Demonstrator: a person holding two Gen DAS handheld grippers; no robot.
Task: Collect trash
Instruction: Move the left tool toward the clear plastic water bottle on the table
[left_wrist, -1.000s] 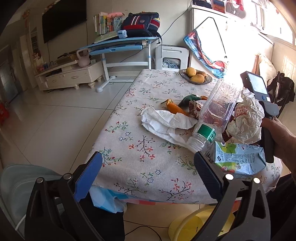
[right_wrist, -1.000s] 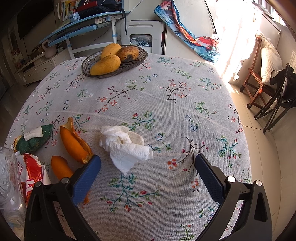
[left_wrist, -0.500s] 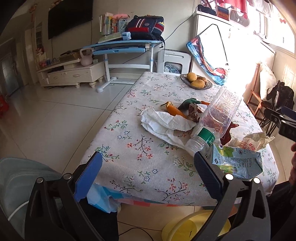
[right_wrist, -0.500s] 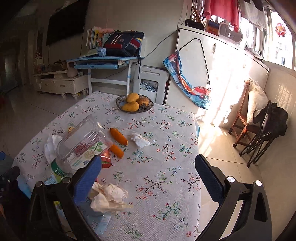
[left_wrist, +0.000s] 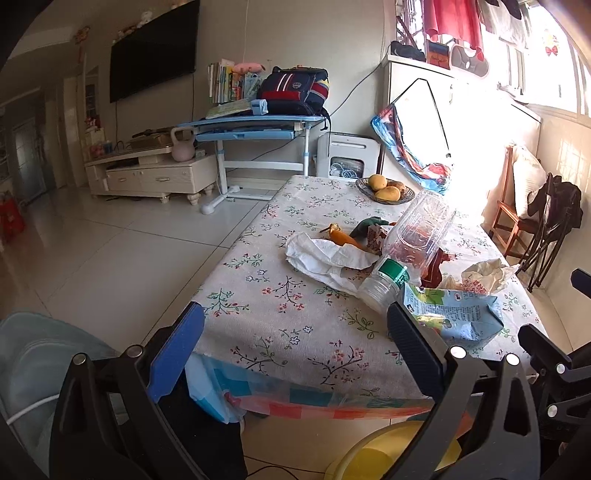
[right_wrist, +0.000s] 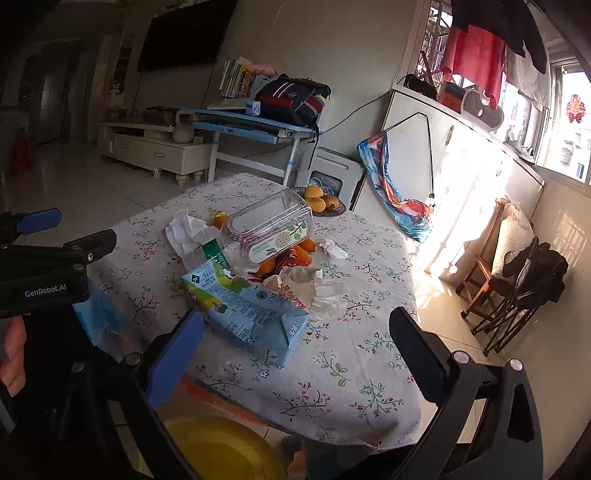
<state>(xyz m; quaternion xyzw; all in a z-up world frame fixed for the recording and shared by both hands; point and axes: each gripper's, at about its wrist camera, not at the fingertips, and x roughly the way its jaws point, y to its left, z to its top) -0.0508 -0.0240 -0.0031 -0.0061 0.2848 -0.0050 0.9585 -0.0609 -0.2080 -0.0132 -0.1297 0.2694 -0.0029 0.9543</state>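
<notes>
Two grippers (left_wrist: 295, 350) (right_wrist: 295, 350) spread wide and empty, floral tablecloth (left_wrist: 280, 306) strewn with trash, sunlit tiled room

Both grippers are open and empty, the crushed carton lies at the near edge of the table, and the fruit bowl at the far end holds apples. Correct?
Not quite: the fruit bowl holds mangoes, as the left wrist view shows. The rest stands: left gripper and right gripper are open and empty, and the crushed carton lies at the table's near edge.

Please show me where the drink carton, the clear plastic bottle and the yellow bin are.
drink carton (right_wrist: 246, 314): right wrist view, blue printed side.
clear plastic bottle (right_wrist: 269, 225): right wrist view, clear body.
yellow bin (right_wrist: 218, 448): right wrist view, inside surface.
</notes>
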